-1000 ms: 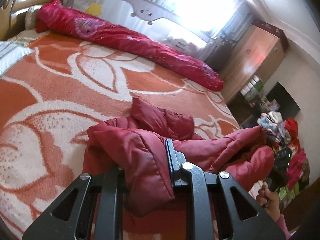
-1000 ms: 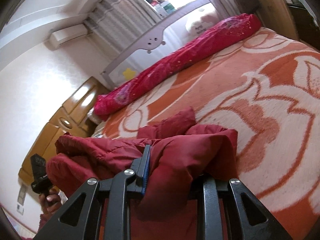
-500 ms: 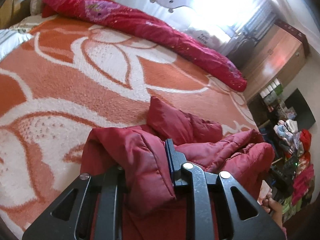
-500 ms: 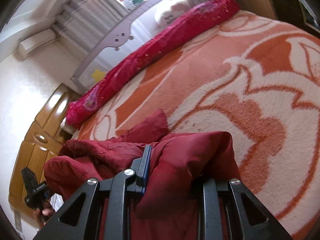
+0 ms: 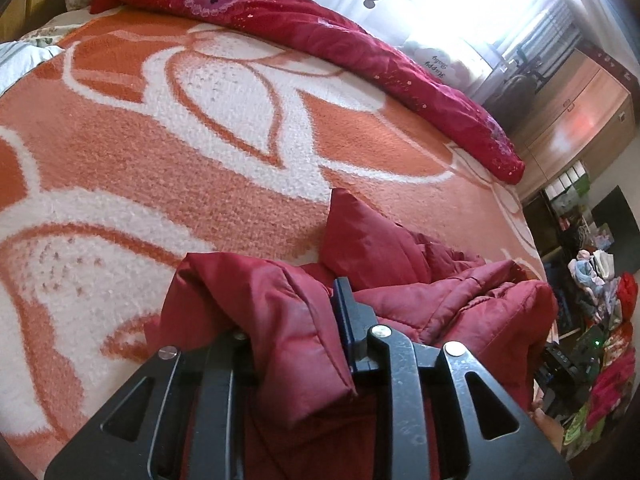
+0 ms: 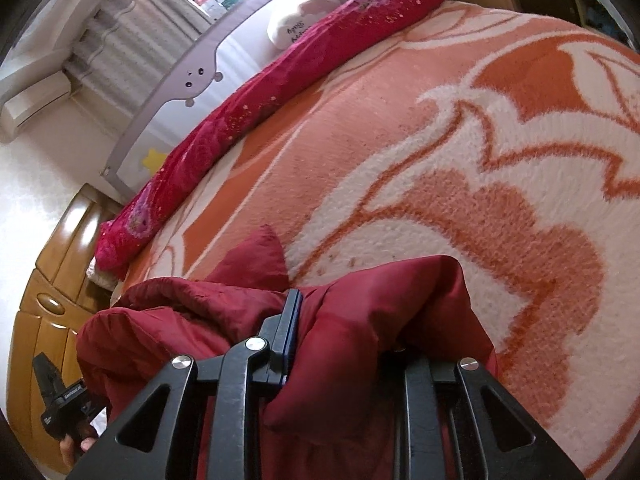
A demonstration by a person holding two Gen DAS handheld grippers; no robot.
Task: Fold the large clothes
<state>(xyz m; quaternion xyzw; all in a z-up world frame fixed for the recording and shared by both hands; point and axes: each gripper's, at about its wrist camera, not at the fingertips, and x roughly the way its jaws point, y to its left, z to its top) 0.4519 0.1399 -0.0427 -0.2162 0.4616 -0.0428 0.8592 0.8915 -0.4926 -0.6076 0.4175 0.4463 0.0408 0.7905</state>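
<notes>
Both claws pinching the dark red puffer jacket, left gripper easing open, right gripper clamped: lay it flat toward the frame's lower centre on the orange blanket

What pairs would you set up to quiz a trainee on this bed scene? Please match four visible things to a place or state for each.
Things:
1. dark red padded jacket
2. rolled crimson quilt
3. orange and white blanket
4. pile of clothes

Places or states:
A. spread across the bed
B. heaped beyond the bed's edge
C. lying along the far bed rail
D. pinched at both ends by gripper fingers

Pairs: 1-D, 2-C, 3-A, 4-B
</notes>
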